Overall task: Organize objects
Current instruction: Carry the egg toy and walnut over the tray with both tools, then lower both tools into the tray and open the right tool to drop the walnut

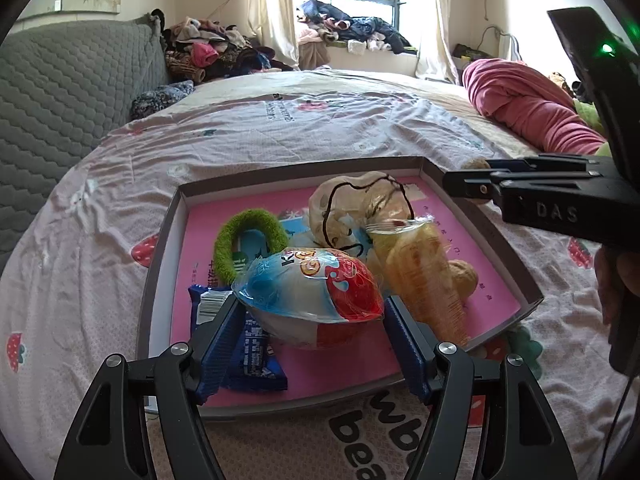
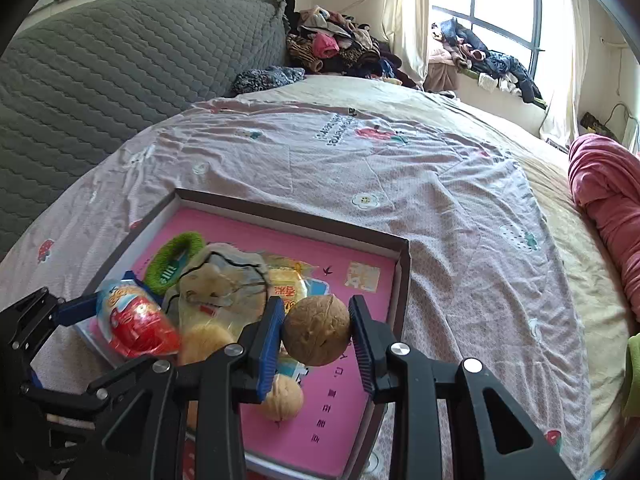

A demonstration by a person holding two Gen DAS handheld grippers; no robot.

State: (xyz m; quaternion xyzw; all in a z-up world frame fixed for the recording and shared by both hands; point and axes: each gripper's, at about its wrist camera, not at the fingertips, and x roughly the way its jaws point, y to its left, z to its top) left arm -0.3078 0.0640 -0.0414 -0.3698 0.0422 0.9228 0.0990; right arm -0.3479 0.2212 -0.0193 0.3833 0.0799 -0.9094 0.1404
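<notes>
Right wrist view: our right tool (image 2: 317,330) squeezes a walnut (image 2: 317,330) above the pink tray (image 2: 320,420).
Our left tool (image 1: 308,312) hugs the egg toy (image 1: 310,290), low in the left view, so both can go in the tray.

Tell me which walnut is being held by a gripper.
The darker walnut, clamped in the right gripper; the paler walnut lies loose on the pink tray.
</notes>
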